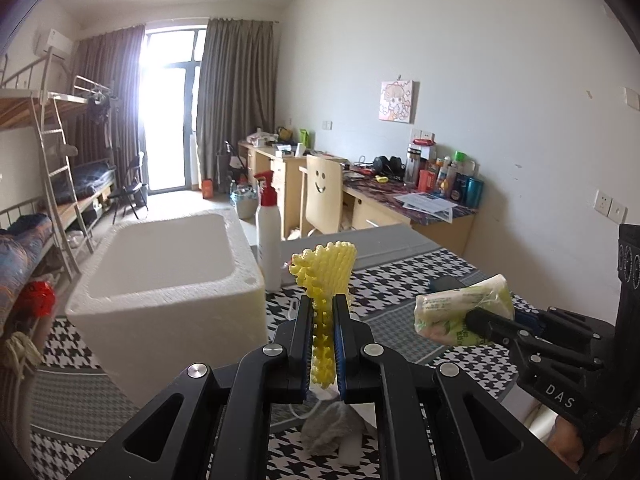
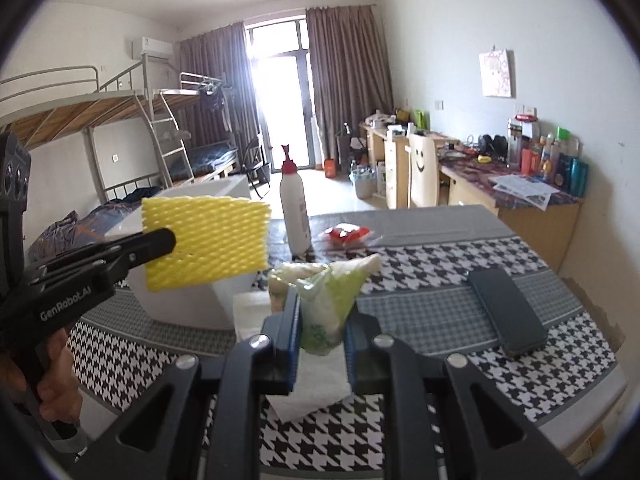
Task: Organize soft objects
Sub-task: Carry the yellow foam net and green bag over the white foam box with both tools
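**Two Soft Items Held Clear of the Tabletop Beside the Foam Box**

The white foam box (image 1: 168,280) was taken as the landmark. It stood open-topped on the houndstooth-covered tabletop (image 2: 440,280), and its cavity appeared empty in the left wrist view.

The left claw (image 1: 324,336) was closed on a yellow foam net sleeve (image 1: 326,276). The sleeve was pinched near its lower end between the blue pads, so that most of its length stood up past the fingertips. It was held just to the right of the box and clear of the tabletop. In the right wrist view the sleeve covered part of the box's rim, which suggested that it was level with the opening or above it.

The right claw (image 2: 320,320) was closed on a soft plastic-wrapped packet (image 2: 324,292), white and pale green. The packet was gripped across its middle, and the wrapper bulged out beyond the fingertips. It was held further to the right of the box than the sleeve, also off the tabletop.

Both items were judged to be carried for deposit in the box, being held raised beside its open top.

A white bottle (image 1: 267,236) with a red pump stood just behind the box's right corner. A dark flat case (image 2: 508,312) lay well to the right of the box, and white tissue sheets (image 2: 308,388) lay in front of it, under the right claw.
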Demonstrator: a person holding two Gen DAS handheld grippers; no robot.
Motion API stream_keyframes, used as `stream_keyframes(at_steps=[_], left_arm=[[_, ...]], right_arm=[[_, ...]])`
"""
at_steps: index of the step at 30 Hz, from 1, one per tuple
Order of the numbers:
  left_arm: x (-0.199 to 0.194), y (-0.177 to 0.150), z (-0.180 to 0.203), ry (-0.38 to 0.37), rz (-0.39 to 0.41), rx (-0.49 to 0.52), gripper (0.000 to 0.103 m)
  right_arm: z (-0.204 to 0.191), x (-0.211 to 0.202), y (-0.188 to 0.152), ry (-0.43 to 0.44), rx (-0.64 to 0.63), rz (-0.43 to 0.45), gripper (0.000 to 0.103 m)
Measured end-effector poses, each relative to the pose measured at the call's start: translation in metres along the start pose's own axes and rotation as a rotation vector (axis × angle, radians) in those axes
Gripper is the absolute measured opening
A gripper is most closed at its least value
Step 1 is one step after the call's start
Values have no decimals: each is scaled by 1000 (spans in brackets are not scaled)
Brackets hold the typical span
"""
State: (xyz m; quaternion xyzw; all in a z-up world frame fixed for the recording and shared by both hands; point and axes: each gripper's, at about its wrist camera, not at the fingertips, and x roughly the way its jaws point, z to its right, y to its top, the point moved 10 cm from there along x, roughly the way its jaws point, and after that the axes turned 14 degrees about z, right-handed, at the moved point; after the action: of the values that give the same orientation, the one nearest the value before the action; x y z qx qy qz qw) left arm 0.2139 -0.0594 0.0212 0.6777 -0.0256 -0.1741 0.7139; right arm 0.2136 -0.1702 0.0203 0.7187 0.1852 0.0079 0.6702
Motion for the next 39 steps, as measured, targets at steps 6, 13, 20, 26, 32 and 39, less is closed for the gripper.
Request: stream_keyframes(at_steps=[6,13,20,26,32,39], left_arm=[[-3,13,-10,19,26,3,10],[-4,24,-25,49,48,1,10],[-4,41,-45,89,67,-9,10],[-6,53,-62,132,85,-11,10],[-4,56,-81,188,79,-20,10],[-5,58,-104,265,62,-16,10]], right_arm=[[-9,2,15,16,-9,31,22],[-22,13,26,27,-15,50,22],[-34,26,44,49,-15,63,22],[-49,36,54,84,-25,73,22],[-65,45,59,127,-35,70,22],[-83,60,62,179,-46,56,22]])
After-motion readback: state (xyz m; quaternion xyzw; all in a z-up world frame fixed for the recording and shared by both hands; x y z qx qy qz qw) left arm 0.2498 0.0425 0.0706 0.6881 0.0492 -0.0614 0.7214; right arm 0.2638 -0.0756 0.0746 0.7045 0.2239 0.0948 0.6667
